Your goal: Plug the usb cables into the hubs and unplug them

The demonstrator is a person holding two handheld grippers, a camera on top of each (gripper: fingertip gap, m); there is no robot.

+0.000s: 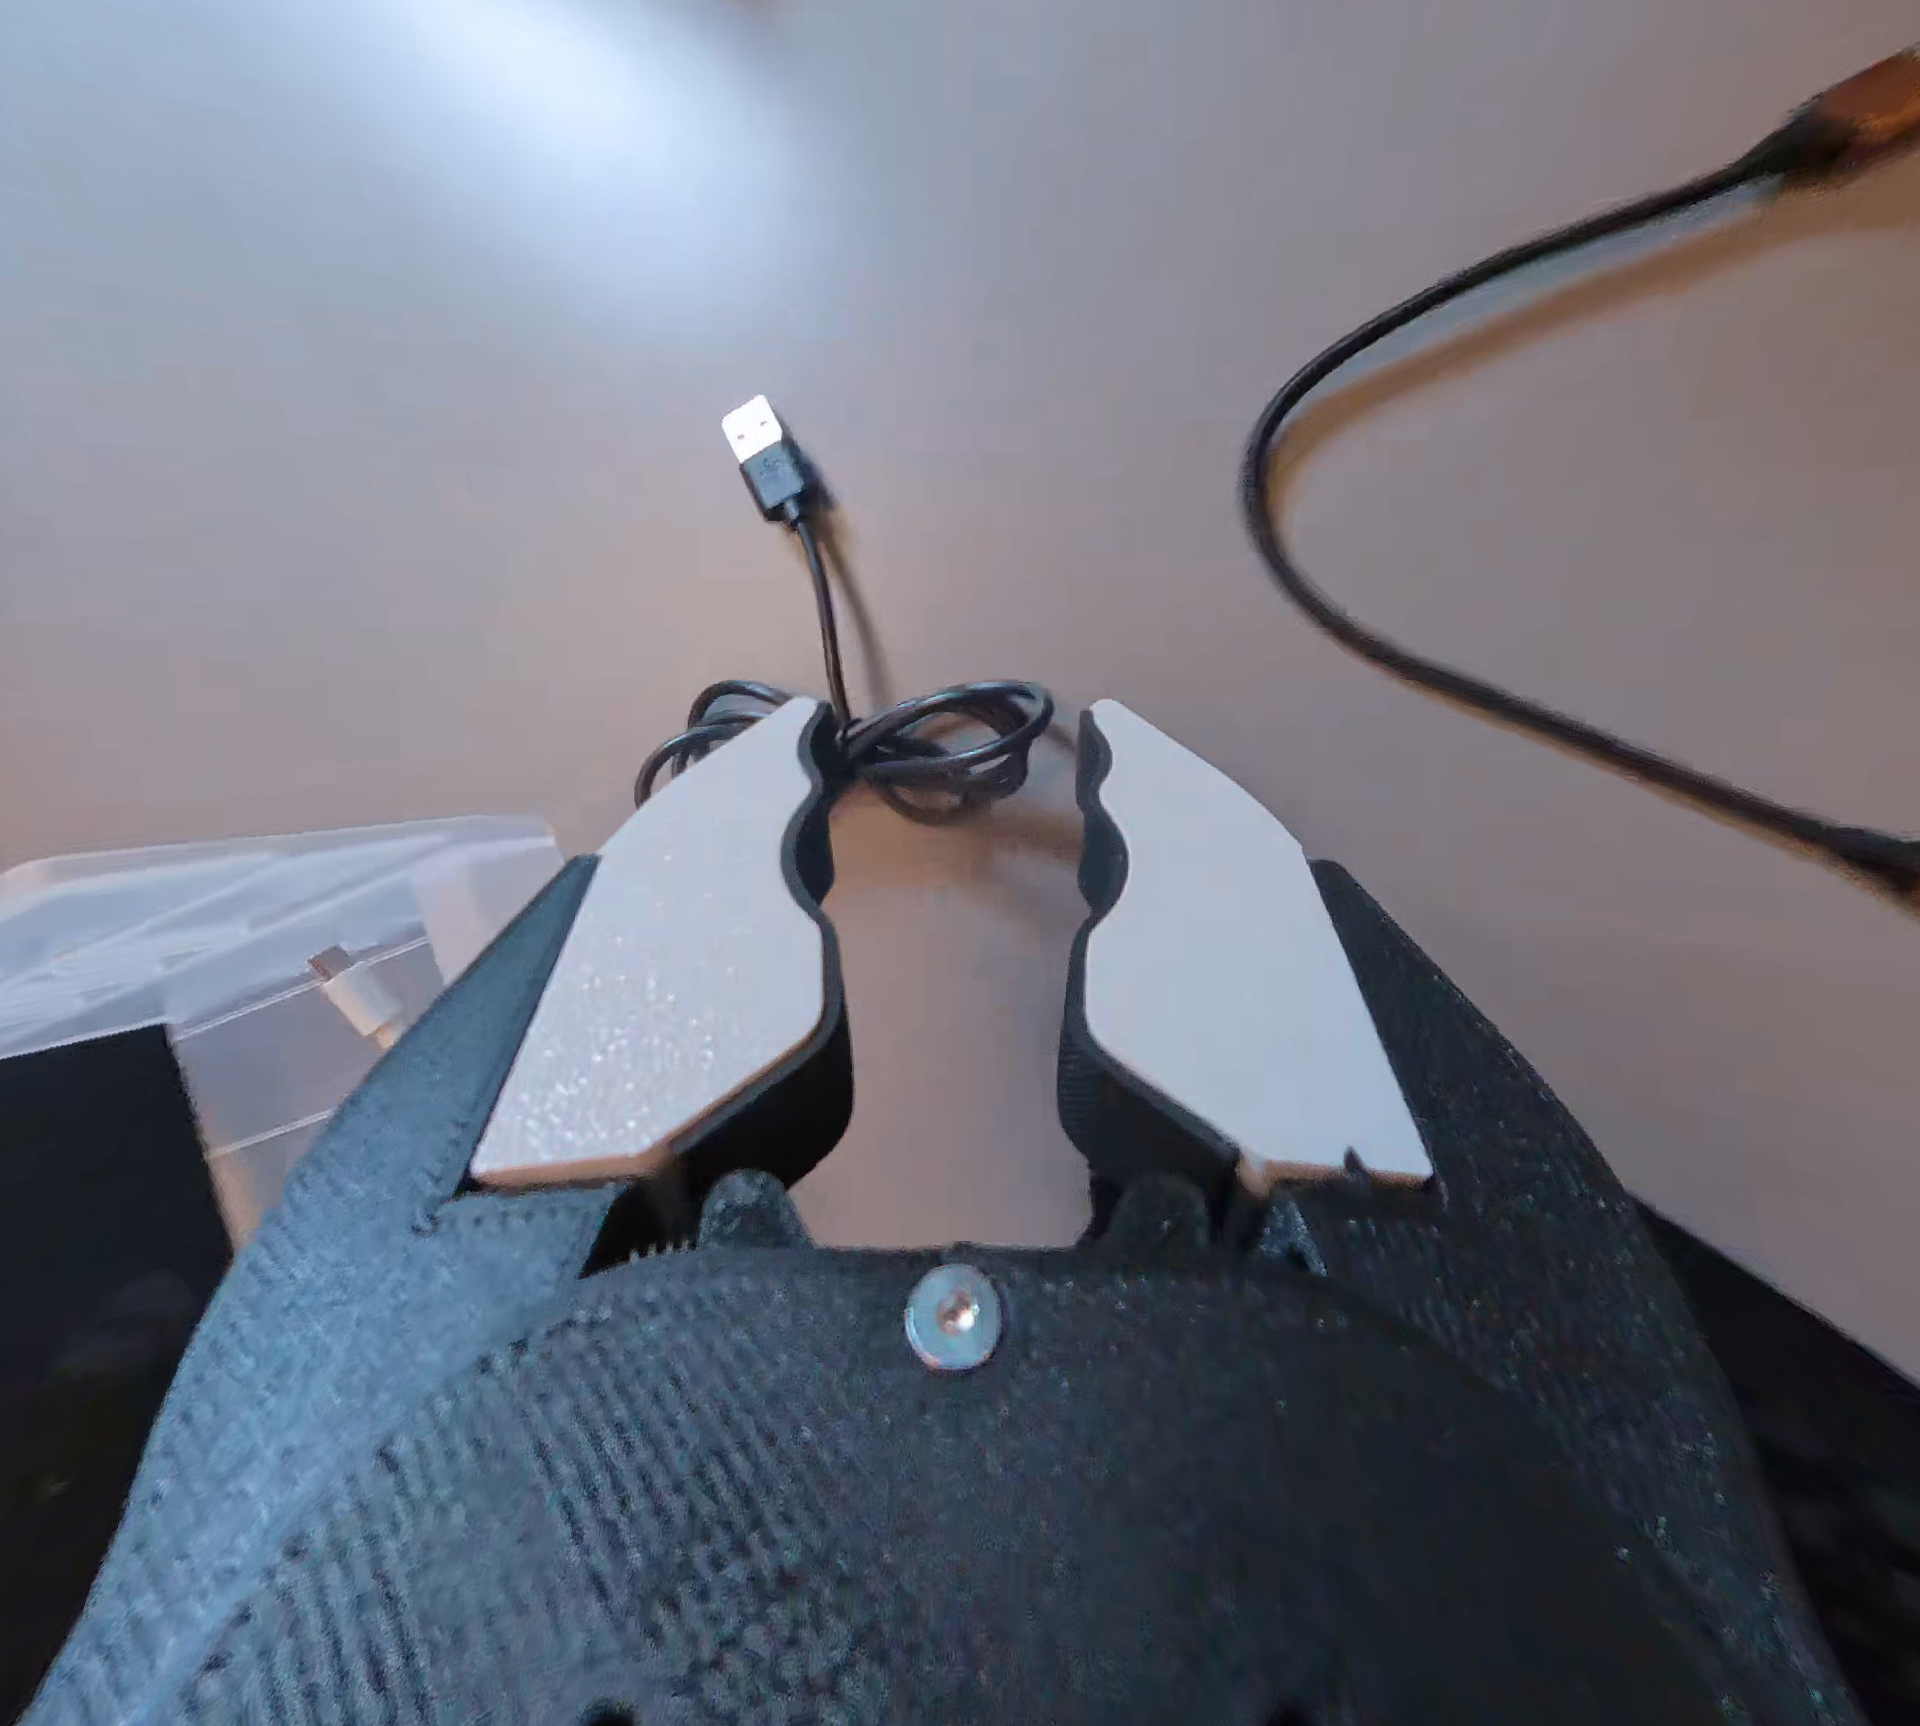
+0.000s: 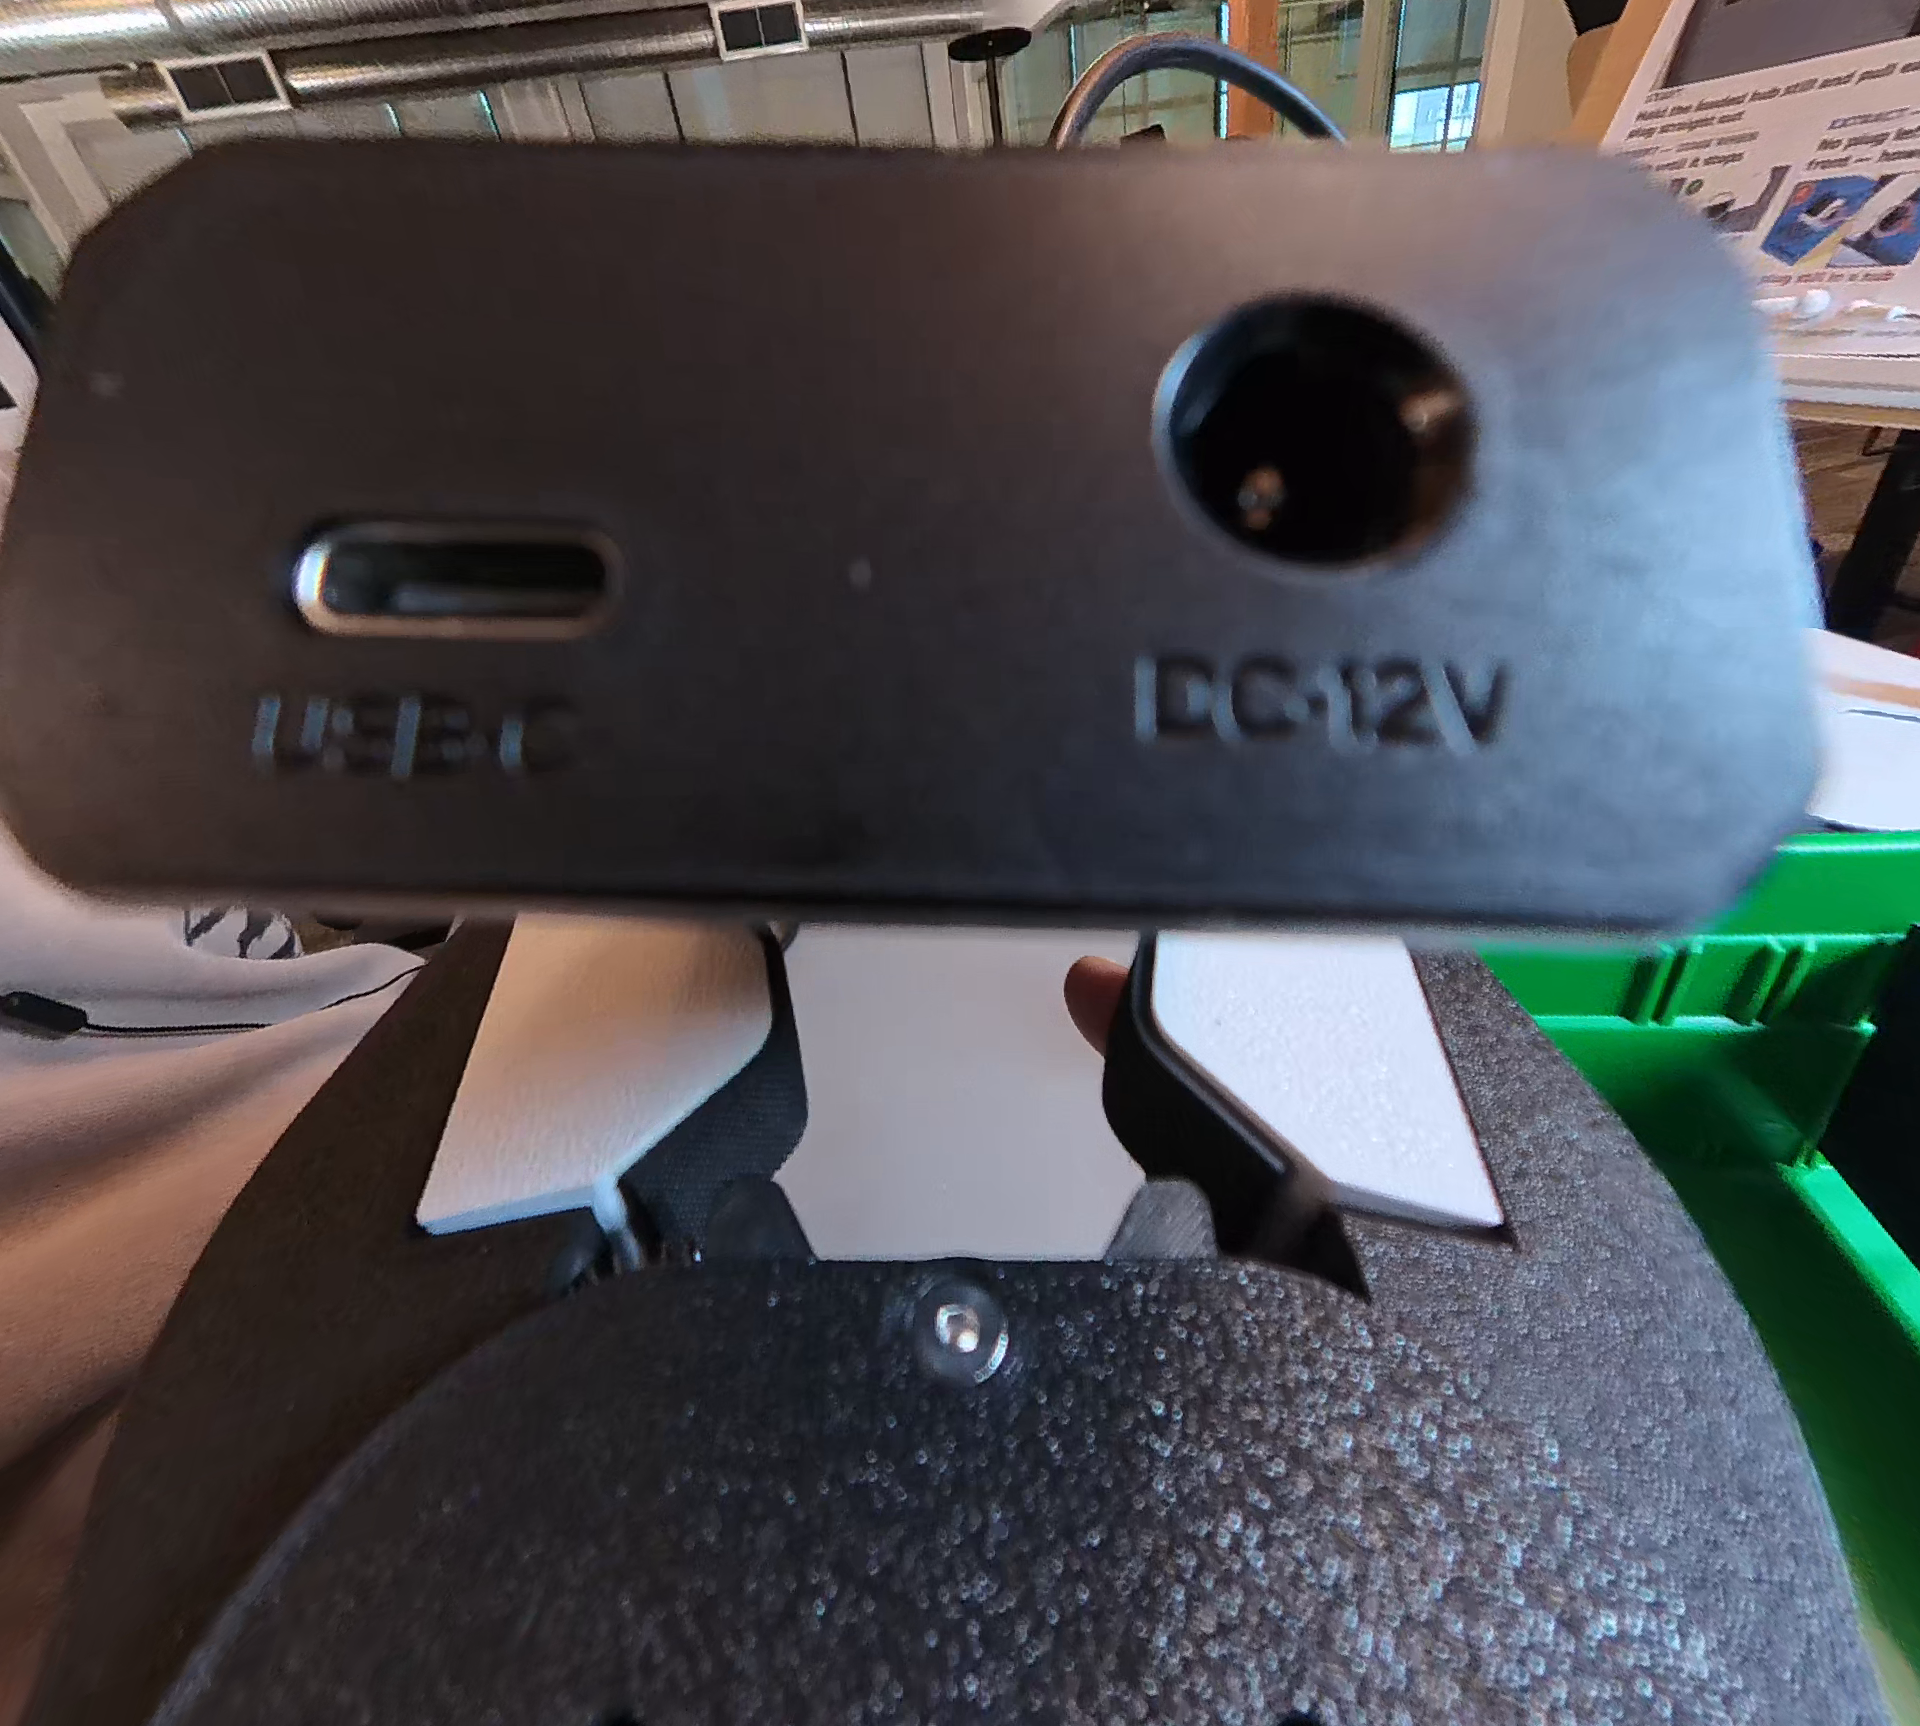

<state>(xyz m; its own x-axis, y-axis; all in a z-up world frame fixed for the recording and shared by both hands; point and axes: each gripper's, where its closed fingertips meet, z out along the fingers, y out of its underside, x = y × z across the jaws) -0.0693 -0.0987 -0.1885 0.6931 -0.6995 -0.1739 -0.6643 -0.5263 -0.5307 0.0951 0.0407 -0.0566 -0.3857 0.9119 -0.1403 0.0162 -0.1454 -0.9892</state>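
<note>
While the left gripper (image 1: 951, 741) hangs low over the pale tabletop (image 1: 416, 481), its two white fingers (image 1: 686, 928) stand apart with nothing between them. Just ahead of the tips lies a bundled black usb cable (image 1: 914, 741), its coils touching the left fingertip, and its silver plug (image 1: 750, 429) points away from the tool, farther ahead. A second, thicker black cable (image 1: 1351, 596) curves across the table well off to the right. Beside the left finger sits a clear plastic box (image 1: 208, 928).

Through the right wrist view, the right gripper (image 2: 961, 949) carries a dark hub (image 2: 831, 513) held crosswise over its fingers, end face toward the camera, filling most of the frame. That face shows an oval port (image 2: 454, 580) on the left and a round socket (image 2: 1314, 435) on the right. Whether the fingers actually clamp the hub cannot be told, since it hides their tips. A green bin (image 2: 1704, 1032) lies to the right.
</note>
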